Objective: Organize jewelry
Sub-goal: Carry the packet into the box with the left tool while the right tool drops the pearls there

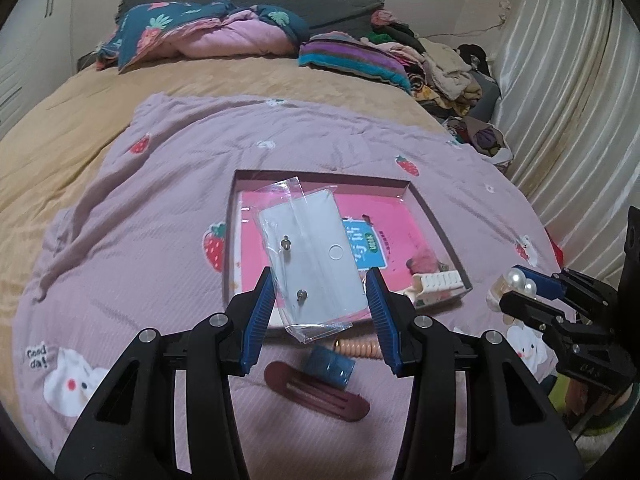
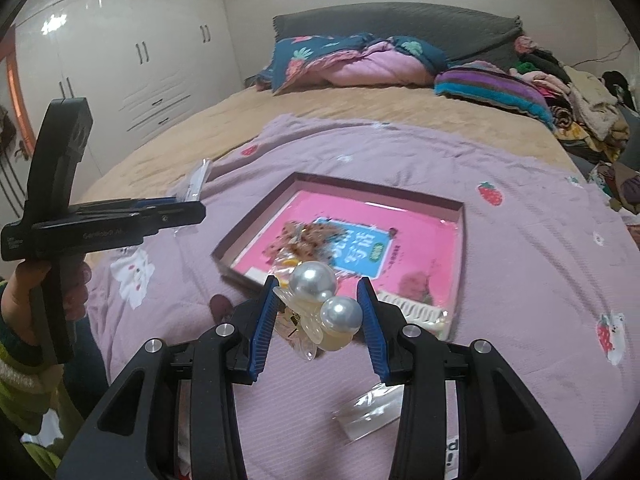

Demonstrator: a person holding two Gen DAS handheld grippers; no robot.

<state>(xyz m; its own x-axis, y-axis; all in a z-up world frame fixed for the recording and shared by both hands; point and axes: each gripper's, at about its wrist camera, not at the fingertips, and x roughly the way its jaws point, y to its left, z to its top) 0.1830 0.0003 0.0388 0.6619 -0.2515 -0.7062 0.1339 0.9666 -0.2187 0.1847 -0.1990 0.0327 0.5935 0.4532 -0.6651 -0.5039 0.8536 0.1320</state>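
My left gripper (image 1: 320,288) is shut on a clear plastic packet of stud earrings on a white card (image 1: 312,256) and holds it above the near edge of the shallow pink-lined box (image 1: 436,216). My right gripper (image 2: 318,300) is shut on a pearl hair claw clip (image 2: 320,300), held above the quilt near the box's (image 2: 256,216) front edge. In the left wrist view the right gripper (image 1: 520,286) shows at the right with the pearls. The box holds a white claw clip (image 1: 434,282) and a pink fuzzy piece (image 1: 424,262).
On the lilac strawberry quilt (image 1: 140,220) near me lie a maroon snap clip (image 1: 316,396), a blue hair tie (image 1: 330,366) and a peach coil tie (image 1: 358,348). A small clear packet (image 2: 370,410) lies under the right gripper. Pillows and a clothes pile sit at the bed's far end.
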